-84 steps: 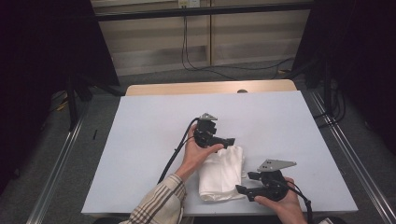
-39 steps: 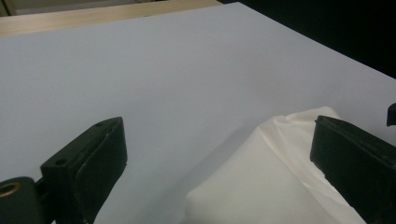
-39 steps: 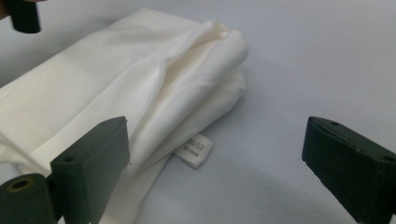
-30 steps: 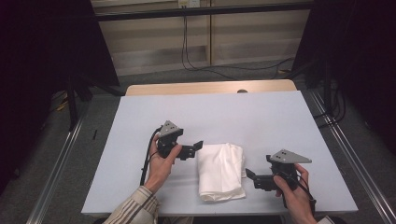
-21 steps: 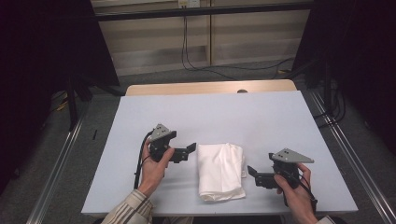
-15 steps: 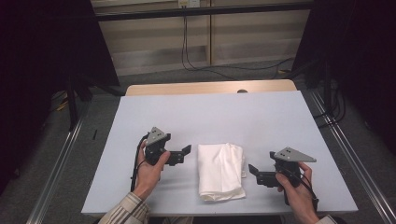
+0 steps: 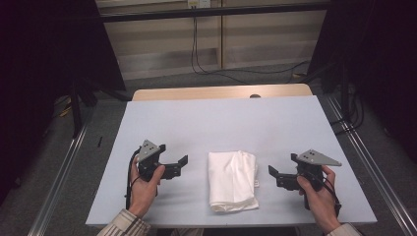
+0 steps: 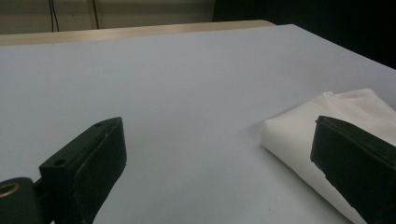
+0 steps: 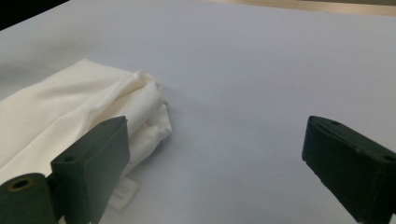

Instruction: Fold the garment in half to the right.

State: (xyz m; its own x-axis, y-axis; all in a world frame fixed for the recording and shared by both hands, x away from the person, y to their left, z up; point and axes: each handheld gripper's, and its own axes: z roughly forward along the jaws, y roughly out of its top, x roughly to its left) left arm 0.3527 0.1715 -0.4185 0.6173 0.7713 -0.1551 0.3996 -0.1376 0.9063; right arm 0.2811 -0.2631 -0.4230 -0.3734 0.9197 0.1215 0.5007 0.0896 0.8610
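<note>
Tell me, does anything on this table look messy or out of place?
Nothing stands out. The folded white cloth lies neatly on the table, a small label poking out at its right edge. Both claws, left and right, are open beside it.

I count one folded white cloth (image 7: 232, 180), one table (image 7: 221, 120), and my two grippers, left gripper (image 7: 179, 166) and right gripper (image 7: 274, 175).

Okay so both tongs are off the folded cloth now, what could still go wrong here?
The folded cloth lies close to the near edge of the table, so a nudge toward the person might slide it off. Its far end looks loosely bunched in the right gripper view, so the fold may spring open. The open left tongs and right tongs flank it closely; a stray move could snag it.
</note>
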